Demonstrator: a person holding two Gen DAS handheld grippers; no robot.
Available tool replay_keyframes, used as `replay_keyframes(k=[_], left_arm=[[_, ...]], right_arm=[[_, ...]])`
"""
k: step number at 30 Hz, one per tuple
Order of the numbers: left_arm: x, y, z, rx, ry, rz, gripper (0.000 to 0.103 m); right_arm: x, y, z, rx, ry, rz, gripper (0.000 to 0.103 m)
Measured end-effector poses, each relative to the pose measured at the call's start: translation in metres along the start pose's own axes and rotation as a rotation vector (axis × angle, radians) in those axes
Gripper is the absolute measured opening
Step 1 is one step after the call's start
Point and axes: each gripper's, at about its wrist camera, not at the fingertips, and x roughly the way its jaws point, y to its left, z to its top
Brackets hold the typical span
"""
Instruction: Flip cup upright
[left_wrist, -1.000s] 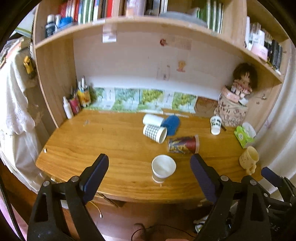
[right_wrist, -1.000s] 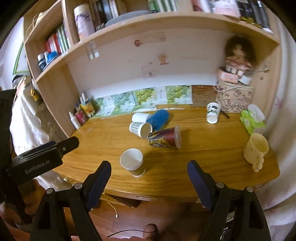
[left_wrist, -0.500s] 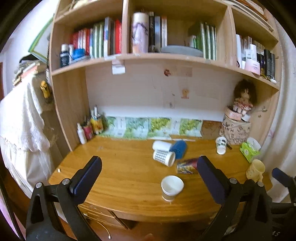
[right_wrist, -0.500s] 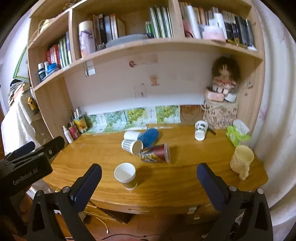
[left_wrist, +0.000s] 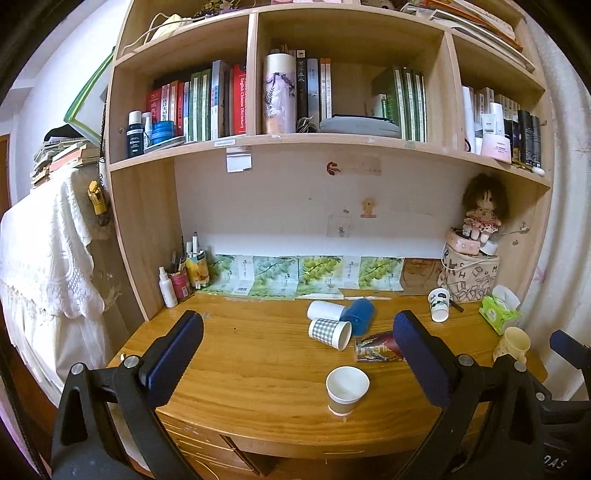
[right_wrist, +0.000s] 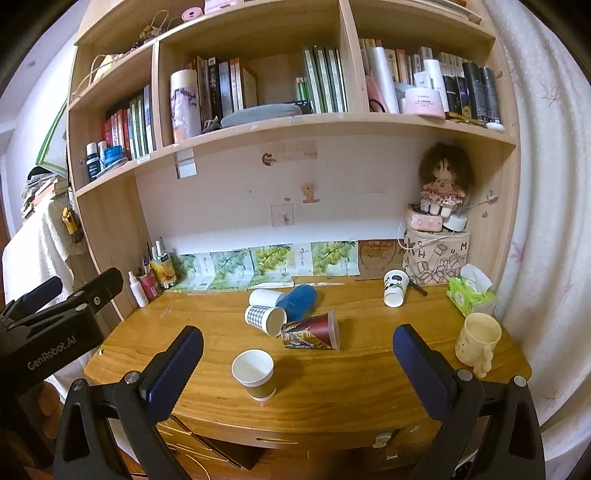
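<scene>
A white paper cup with a brown base (left_wrist: 346, 389) (right_wrist: 255, 373) stands upright near the desk's front edge. Behind it lie several cups on their sides: a red patterned cup (right_wrist: 312, 330) (left_wrist: 375, 349), a checked cup (right_wrist: 265, 319) (left_wrist: 330, 332), a white cup (right_wrist: 263, 296) (left_wrist: 323, 309) and a blue cup (right_wrist: 297, 296) (left_wrist: 357, 314). My left gripper (left_wrist: 295, 363) is open and empty, held back from the desk front. My right gripper (right_wrist: 297, 369) is open and empty, also off the front edge.
A small printed cup (right_wrist: 394, 292) and a cream mug (right_wrist: 477, 341) stand upright at the right. A tissue pack (right_wrist: 469, 291), a printed box with a doll (right_wrist: 436, 254) and bottles at the back left (right_wrist: 149, 284) line the wooden desk (right_wrist: 369, 373). Bookshelves hang above.
Both grippers have pulled back and tilted upward from the desk; the cups look smaller and the upper bookshelves have come into view. No cup has moved.
</scene>
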Motion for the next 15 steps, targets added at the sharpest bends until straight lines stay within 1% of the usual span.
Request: replay_keyframes(k=[7,15], left_arm=[[-0.006,0.000,-0.002,0.004,-0.019,-0.011,0.103],[-0.010,0.002,-0.002,0.009,-0.033,-0.007,0.103]], right_arm=[[-0.009,-0.003,-0.003,0.020,-0.009,-0.007,0.103],[-0.013,-0.004,-0.004,0.030,-0.016,-0.008,0.103]])
